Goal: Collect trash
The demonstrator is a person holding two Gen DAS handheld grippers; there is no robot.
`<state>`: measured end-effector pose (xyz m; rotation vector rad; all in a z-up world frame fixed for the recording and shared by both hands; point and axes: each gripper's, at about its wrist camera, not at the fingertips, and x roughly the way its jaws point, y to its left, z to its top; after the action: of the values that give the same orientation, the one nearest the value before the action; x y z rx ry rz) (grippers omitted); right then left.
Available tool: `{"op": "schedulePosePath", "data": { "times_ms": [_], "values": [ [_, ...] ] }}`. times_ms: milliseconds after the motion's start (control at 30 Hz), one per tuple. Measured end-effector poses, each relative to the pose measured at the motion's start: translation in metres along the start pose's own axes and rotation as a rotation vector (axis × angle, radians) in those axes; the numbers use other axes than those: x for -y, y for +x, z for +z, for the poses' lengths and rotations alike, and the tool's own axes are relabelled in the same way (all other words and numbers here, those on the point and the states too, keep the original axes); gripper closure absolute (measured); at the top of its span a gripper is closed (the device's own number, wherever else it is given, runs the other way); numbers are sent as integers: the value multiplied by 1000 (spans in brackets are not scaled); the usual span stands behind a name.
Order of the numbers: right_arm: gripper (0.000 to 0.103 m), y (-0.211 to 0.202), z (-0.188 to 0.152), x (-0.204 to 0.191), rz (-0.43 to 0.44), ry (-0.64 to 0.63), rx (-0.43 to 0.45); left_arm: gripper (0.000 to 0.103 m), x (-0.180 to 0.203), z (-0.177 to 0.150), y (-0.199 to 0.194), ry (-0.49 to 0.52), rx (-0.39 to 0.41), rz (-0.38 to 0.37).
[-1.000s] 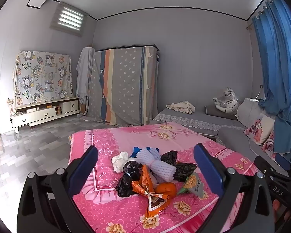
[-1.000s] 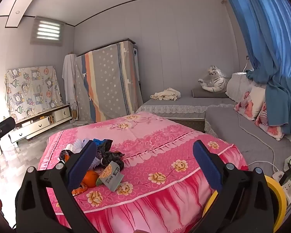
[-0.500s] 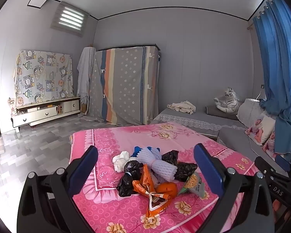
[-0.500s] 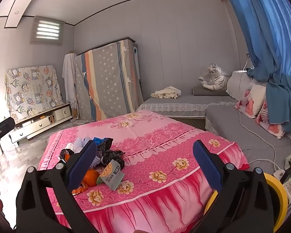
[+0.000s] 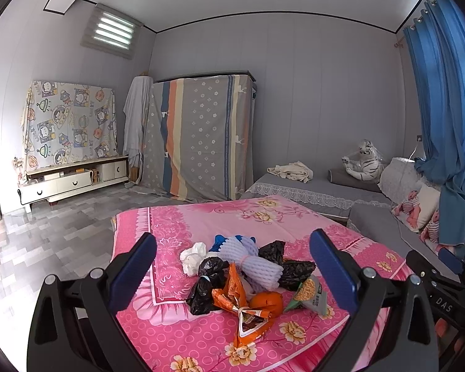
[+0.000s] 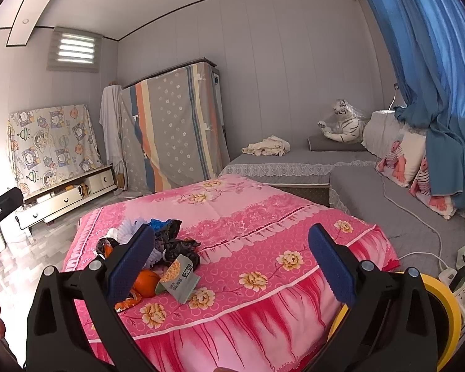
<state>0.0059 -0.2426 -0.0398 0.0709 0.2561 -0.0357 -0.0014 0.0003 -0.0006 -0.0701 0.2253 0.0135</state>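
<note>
Hovering with jaws spread and empty, the left gripper (image 5: 232, 266) has barely shifted; the trash pile (image 5: 248, 276) stays just ahead on the pink bedspread (image 5: 201, 217). Right gripper (image 6: 231, 262), likewise spread, sees it forward-left. Collection hasn't begun.

Seen along the right gripper (image 6: 231, 255), blue-padded fingers (image 6: 130, 260) spread wide and empty above a pink floral bedspread (image 6: 263, 214). Heaped near the bedspread's front-left corner: black bags (image 6: 178, 241), white foam netting (image 6: 128, 228), an orange (image 6: 145, 282), a grey snack packet (image 6: 178, 280). At lower right, beyond the bedspread's edge, a yellow bin (image 6: 449, 310).
</note>
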Motion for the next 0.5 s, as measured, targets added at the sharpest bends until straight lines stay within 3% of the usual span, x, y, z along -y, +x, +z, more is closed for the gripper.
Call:
{"op": "schedulePosePath", "data": {
  "times_ms": [500],
  "values": [
    [8, -1, 1, -2, 3, -2, -2, 8, 1, 1, -1, 1, 0, -1]
  ]
}}
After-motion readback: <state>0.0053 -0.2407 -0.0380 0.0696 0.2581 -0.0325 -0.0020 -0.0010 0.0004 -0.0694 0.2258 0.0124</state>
